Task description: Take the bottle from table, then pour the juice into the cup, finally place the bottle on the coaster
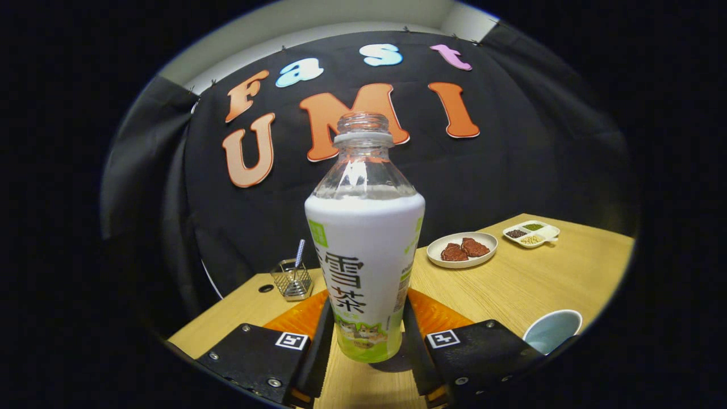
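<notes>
A clear plastic bottle [364, 250] with a white and green label stands upright and uncapped between my fingers. My gripper [366, 309] is shut on the bottle, with the left finger [317, 346] and the right finger [416, 346] pressing its lower sides. An orange coaster [440, 315] lies on the wooden table [528, 284], showing on both sides behind the bottle's lower part. Whether the bottle's base touches anything, I cannot tell. A pale blue cup [552, 330] lies tipped toward me, to the right of the right finger.
A white plate [437, 250] with brown pieces sits beyond the bottle to the right. Farther back is a small divided dish [531, 233] of grains. A wire holder [291, 279] with a utensil stands at the back left, near the table's edge.
</notes>
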